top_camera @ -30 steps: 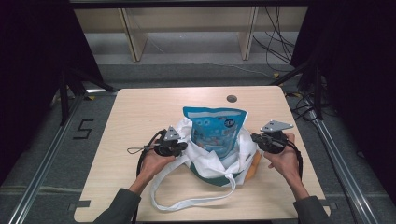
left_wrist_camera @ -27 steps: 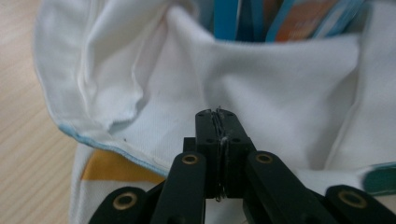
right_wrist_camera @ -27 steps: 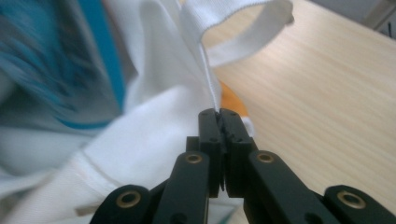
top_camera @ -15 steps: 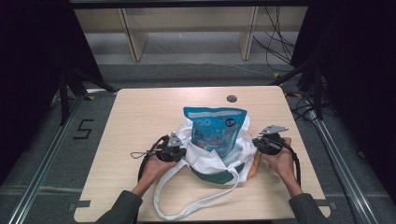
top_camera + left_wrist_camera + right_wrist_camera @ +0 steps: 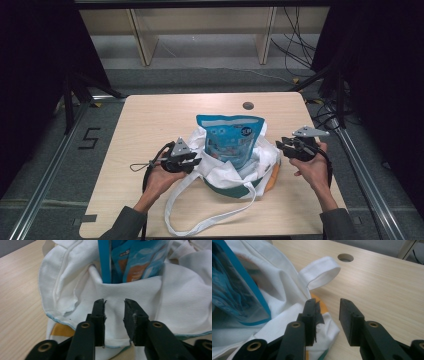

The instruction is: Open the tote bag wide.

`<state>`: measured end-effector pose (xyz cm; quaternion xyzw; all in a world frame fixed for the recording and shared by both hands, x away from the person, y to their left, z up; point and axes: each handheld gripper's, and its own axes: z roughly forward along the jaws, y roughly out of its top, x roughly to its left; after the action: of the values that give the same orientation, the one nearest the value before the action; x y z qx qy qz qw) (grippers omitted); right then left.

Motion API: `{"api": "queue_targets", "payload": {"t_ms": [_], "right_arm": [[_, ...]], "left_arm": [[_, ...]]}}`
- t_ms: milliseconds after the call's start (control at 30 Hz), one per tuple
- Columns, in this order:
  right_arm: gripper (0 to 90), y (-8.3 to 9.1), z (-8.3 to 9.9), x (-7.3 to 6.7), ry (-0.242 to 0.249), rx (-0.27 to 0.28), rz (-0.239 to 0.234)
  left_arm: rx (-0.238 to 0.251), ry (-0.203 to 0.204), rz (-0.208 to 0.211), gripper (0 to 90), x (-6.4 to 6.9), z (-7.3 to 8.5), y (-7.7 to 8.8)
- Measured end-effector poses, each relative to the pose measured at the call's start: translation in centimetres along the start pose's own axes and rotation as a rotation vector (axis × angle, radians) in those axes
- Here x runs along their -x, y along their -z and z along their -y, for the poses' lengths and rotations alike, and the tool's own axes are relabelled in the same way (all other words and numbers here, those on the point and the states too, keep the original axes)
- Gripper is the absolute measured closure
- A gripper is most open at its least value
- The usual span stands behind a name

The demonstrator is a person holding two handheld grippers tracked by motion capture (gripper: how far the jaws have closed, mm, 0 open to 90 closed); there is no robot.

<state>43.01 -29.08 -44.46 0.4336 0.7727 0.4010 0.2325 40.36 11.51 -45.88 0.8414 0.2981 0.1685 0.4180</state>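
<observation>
A white cloth tote bag [image 5: 225, 172] with green and orange trim lies on the wooden table [image 5: 150, 115]. A blue snack pouch [image 5: 230, 137] stands upright in it. My left gripper [image 5: 196, 160] is at the bag's left side. Its jaws have just been opening, and in the left gripper view [image 5: 114, 315] they stand apart with the bag's cloth [image 5: 140, 297] behind the gap, not pinched. My right gripper [image 5: 280, 146] is at the bag's right edge. Its jaws have also just been opening [image 5: 328, 315], and nothing is between them. The pouch [image 5: 232, 292] is to their left.
One long bag handle [image 5: 200, 220] loops toward the table's near edge, and a short one [image 5: 322, 271] lies on the wood by my right gripper. A round hole [image 5: 248, 105] sits near the far edge. Bare tabletop lies left, right and behind the bag.
Both grippers have opened and let go of the bag's sides. The right one has drawn a little outward, away from the bag. The bag and pouch stay in place.
</observation>
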Motion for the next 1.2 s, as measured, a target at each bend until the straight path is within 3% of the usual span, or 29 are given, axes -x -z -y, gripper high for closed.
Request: {"api": "queue_targets", "payload": {"t_ms": [100,133,167,267,300,367,400,600,700,800,833,900,933,967,1033,1067,1100,1133,1167,1200], "right_arm": [[66.1,0.9,0.0,0.1,-0.004,0.014,-0.011],[65.6,1.0,0.1,0.2,-0.006,0.019,-0.02],[64.3,1.3,0.1,-0.2,-0.046,-0.005,-0.024],[61.0,1.5,0.4,0.0,-0.003,0.001,-0.039],[59.8,1.6,0.6,-0.3,-0.023,0.005,-0.017],[58.8,1.7,0.6,-0.4,-0.038,0.004,-0.029],[55.9,1.9,0.7,-0.3,0.011,0.013,-0.022],[51.5,2.5,0.8,-0.8,0.005,0.016,-0.045],[49.6,2.6,0.7,-0.9,0.014,0.021,-0.055],[48.4,2.6,0.8,-1.1,0.015,0.023,-0.08],[48.0,2.7,0.8,-1.2,0.019,0.018,-0.078],[47.3,2.8,0.9,-1.4,0.022,0.006,-0.087],[47.0,2.8,0.9,-1.4,0.028,-0.002,-0.085],[46.9,2.8,1.0,-1.6,0.025,0.006,-0.083],[46.5,3.0,1.2,-1.8,0.021,0.002,-0.081],[46.5,3.2,1.4,-2.2,-0.013,-0.011,-0.101],[46.2,3.3,1.5,-2.1,0.02,-0.01,-0.093],[45.9,3.5,1.7,-2.5,0.0,-0.026,-0.098],[45.4,3.6,1.8,-2.4,0.021,-0.018,-0.094],[44.9,3.9,1.9,-2.8,-0.005,-0.04,-0.096]], "left_arm": [[-0.001,0.015,0.037,59.6,0.1,-0.1,0.3],[0.002,0.029,0.028,57.9,0.3,0.0,0.4],[-0.001,0.007,0.032,55.0,0.3,0.0,0.5],[0.004,0.013,0.008,47.7,0.5,0.2,0.5],[0.004,0.027,0.0,45.8,0.6,0.3,0.6],[0.007,0.028,0.001,45.4,0.5,0.5,0.7],[0.005,0.04,0.0,43.4,0.5,0.6,0.9],[0.038,0.065,-0.019,38.9,0.9,1.0,1.9],[0.039,0.056,-0.029,37.5,0.9,1.3,2.3],[0.054,0.087,-0.035,36.5,1.1,1.8,2.8],[0.041,0.081,-0.043,35.8,1.0,1.9,3.1],[0.059,0.099,-0.046,35.2,1.0,2.3,3.2],[0.049,0.074,-0.054,34.9,0.9,2.5,3.5],[0.049,0.074,-0.054,34.3,0.9,2.5,3.5],[0.071,0.122,-0.062,33.0,1.1,3.1,3.8],[0.069,0.111,-0.063,32.3,1.0,3.4,3.9],[0.065,0.128,-0.059,31.5,1.1,3.7,4.0],[0.064,0.132,-0.054,30.7,1.2,3.9,4.0],[0.066,0.128,-0.049,30.3,1.3,4.2,4.0],[0.056,0.112,-0.051,30.2,1.3,4.4,4.1]]}}
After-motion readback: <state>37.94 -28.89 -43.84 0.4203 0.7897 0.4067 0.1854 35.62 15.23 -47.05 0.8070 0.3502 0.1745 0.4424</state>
